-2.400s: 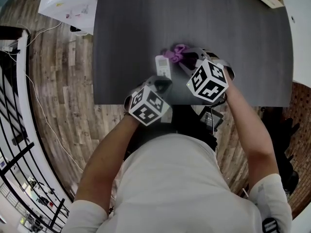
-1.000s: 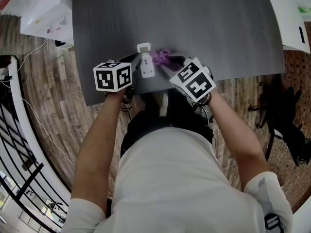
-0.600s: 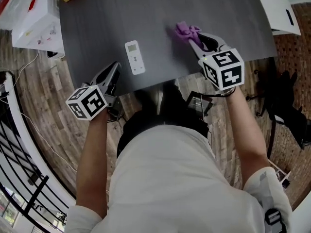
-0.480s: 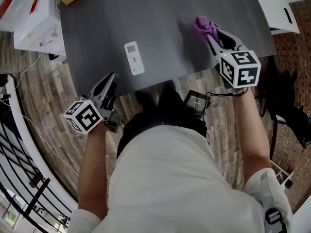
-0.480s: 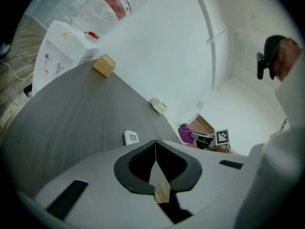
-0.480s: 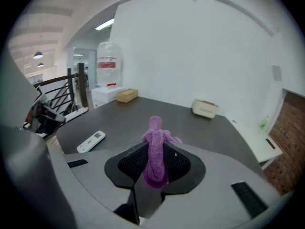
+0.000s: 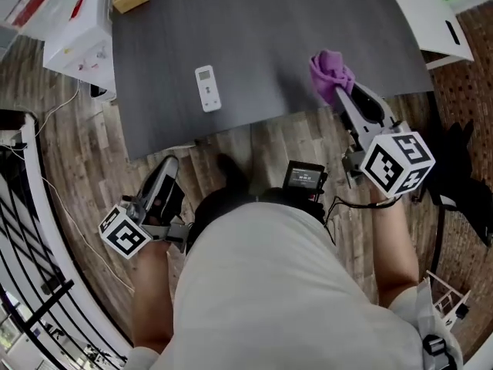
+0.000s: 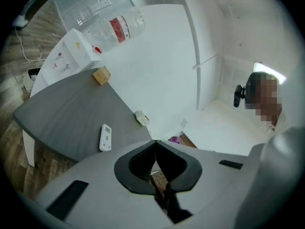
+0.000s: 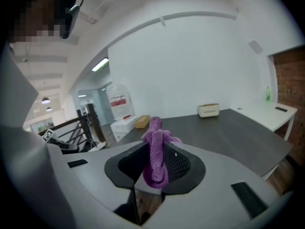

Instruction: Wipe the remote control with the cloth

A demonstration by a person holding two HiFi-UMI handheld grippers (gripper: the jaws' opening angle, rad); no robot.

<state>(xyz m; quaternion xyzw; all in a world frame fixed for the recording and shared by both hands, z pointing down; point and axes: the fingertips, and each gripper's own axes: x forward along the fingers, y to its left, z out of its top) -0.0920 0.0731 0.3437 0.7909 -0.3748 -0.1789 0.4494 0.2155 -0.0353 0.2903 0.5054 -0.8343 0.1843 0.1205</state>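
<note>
The right tool (image 7: 344, 102) clamps the bunched purple cloth (image 7: 331, 74), its pinched end hidden between the jaws. The left tool (image 7: 167, 166) is closed, empty, beyond the worktop's (image 7: 269, 29) edge. The white remote control (image 7: 206, 88) lies alone on the worktop, buttons too small to read.

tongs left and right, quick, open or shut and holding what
Left tongs: shut, nothing between them.
Right tongs: shut on the purple cloth.

Left gripper (image 8: 154, 144) jaws closed; remote control (image 8: 106, 138) on table (image 8: 62, 113).
</note>
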